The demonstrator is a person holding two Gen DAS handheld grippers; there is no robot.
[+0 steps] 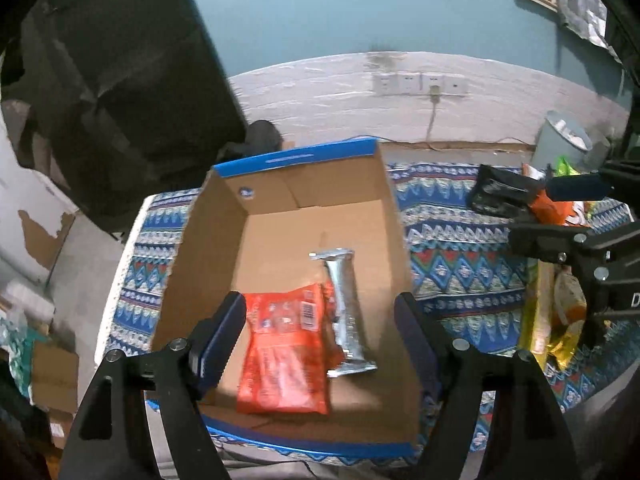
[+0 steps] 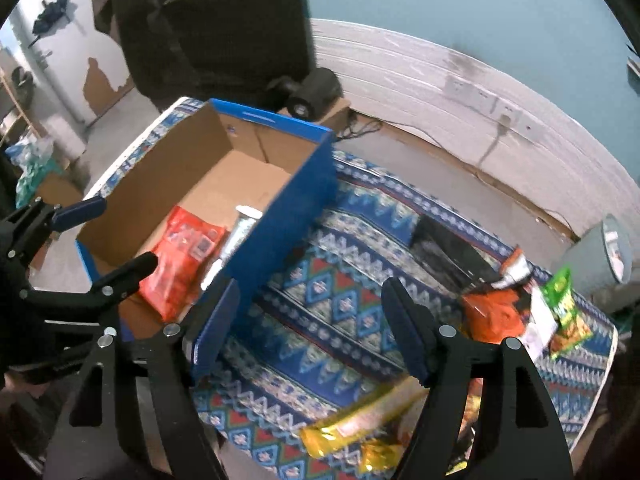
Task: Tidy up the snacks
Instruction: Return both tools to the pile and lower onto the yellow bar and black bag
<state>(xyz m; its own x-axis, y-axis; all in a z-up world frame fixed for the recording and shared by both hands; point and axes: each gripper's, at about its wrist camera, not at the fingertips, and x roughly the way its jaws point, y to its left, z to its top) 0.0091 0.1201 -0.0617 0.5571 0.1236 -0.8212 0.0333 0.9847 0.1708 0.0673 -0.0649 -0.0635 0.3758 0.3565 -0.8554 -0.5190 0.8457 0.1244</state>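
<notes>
A blue cardboard box (image 1: 224, 248) (image 2: 288, 216) stands open on the patterned cloth. Inside lie an orange-red snack pack (image 1: 284, 356) (image 2: 180, 264) and a silver bar (image 1: 346, 308) (image 2: 240, 232). My left gripper (image 1: 320, 332) is open and empty, hovering over the box above these two snacks. My right gripper (image 2: 308, 320) is open and empty, above the cloth just right of the box. A yellow snack pack (image 2: 356, 424) (image 1: 540, 312) lies just below the right gripper. A black pack (image 2: 444, 252) (image 1: 500, 196), an orange pack (image 2: 492, 316) and a green pack (image 2: 568, 312) lie to the right.
The patterned cloth (image 2: 332, 292) covers a low table whose edge (image 1: 120, 272) drops to the floor on the left. A grey bin (image 1: 568, 140) (image 2: 600, 256) stands at the far right. A black chair (image 1: 120, 80) stands behind the box. Wall sockets (image 1: 416, 82) sit on the white wall.
</notes>
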